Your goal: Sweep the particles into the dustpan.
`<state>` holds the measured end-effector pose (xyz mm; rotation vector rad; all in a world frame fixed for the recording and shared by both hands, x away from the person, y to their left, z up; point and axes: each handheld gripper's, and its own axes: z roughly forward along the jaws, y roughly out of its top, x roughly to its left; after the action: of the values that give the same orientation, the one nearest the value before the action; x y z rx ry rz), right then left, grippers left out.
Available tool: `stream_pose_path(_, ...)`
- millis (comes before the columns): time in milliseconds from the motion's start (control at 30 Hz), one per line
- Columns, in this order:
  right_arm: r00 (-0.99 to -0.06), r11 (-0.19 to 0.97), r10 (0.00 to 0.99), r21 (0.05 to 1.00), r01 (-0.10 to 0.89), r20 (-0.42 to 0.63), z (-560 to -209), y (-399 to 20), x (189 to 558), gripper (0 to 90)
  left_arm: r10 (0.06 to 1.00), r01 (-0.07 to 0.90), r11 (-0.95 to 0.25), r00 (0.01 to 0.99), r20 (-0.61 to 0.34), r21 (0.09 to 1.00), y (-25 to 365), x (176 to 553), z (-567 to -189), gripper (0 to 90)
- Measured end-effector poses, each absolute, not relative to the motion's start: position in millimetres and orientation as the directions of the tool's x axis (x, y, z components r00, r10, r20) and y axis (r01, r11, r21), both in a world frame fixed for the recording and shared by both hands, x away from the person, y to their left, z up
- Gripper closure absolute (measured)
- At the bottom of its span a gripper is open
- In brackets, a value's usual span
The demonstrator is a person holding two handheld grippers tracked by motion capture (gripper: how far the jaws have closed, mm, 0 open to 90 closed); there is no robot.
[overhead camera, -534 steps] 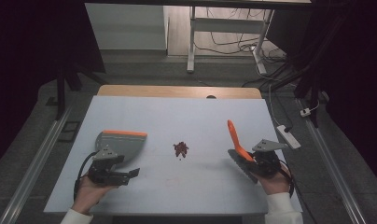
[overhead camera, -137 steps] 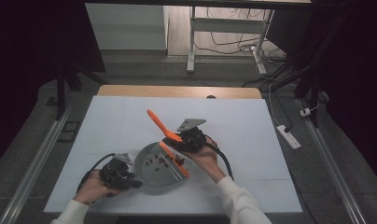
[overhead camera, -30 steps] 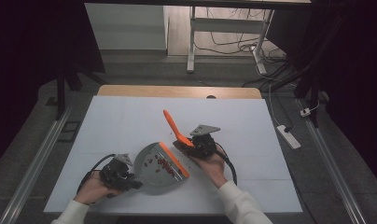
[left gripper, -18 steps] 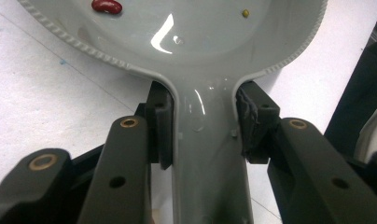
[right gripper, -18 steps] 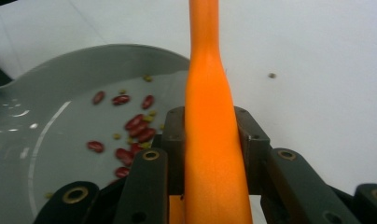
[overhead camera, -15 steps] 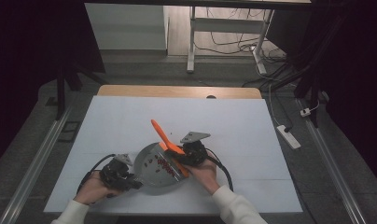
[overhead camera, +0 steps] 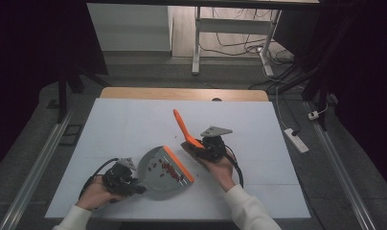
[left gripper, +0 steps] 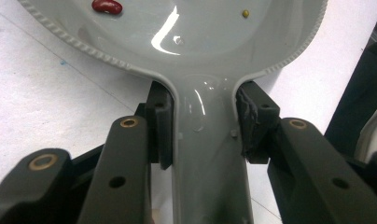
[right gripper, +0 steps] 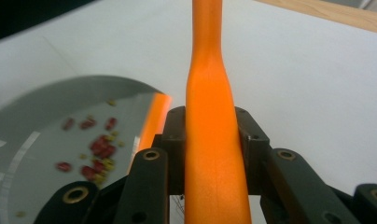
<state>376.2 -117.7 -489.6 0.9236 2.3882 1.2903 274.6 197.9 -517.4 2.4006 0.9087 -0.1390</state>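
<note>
Beans swept into the pan, sweep nearly finished.

Red beans (overhead camera: 168,168) mixed with tiny yellow grains lie inside the grey plastic dustpan with an orange lip (overhead camera: 164,166), which rests on the white bench (overhead camera: 124,124). Left gripper (left gripper: 200,135) has its jaws clenched on the dustpan's grey handle; right gripper (right gripper: 210,135) has its jaws clenched on the orange-handled brush (overhead camera: 186,129), just beside the dustpan's lip. Judging by this, most of the spill is collected; a few specks may remain just beside the lip, too small to tell. The brush bristles are hidden behind the right gripper.
</note>
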Motion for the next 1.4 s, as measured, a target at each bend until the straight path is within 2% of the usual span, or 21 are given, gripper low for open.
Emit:
stream_pose_path(133, -0.753, 0.413, 0.653, 0.796, 0.443, 0.080, -497.7, -117.3, 371.5, 70.3, 0.580, 0.638, -0.609, 0.763, -0.285, 0.471, 198.1, 274.3, -517.6, 61.8)
stream_pose_path(400, -0.791, 0.419, 0.603, 0.801, 0.428, 0.107, -505.4, -101.2, 348.8, 70.4, 0.581, 0.640, -0.610, 0.762, -0.286, 0.468, 198.0, 274.5, -518.4, 61.9)
stream_pose_path(567, -0.799, 0.304, 0.549, 0.832, 0.465, 0.245, -502.5, -95.8, 348.8, 70.4, 0.581, 0.640, -0.610, 0.762, -0.285, 0.467, 197.9, 274.4, -518.2, 61.9)
stream_pose_path(800, -0.771, 0.340, 0.625, 0.845, 0.413, 0.126, -490.9, -110.6, 353.2, 70.4, 0.580, 0.639, -0.609, 0.763, -0.285, 0.471, 198.1, 274.0, -517.8, 61.9)
stream_pose_path(933, -0.750, 0.366, 0.655, 0.829, 0.423, 0.093, -495.7, -120.2, 355.9, 70.4, 0.580, 0.638, -0.609, 0.763, -0.284, 0.471, 198.0, 273.9, -517.8, 61.8)
stream_pose_path(1033, -0.732, 0.428, 0.680, 0.800, 0.420, 0.020, -501.7, -120.6, 357.6, 70.4, 0.581, 0.638, -0.607, 0.763, -0.284, 0.473, 198.1, 273.3, -517.4, 61.9)
stream_pose_path(1200, -0.723, 0.387, 0.688, 0.809, 0.443, 0.066, -504.5, -121.4, 347.0, 70.4, 0.578, 0.636, -0.609, 0.765, -0.284, 0.473, 198.2, 273.1, -517.3, 61.8)
stream_pose_path(1400, -0.739, 0.359, 0.666, 0.823, 0.439, 0.103, -508.6, -102.9, 326.5, 70.4, 0.580, 0.637, -0.608, 0.764, -0.282, 0.474, 197.9, 272.3, -516.7, 61.8)
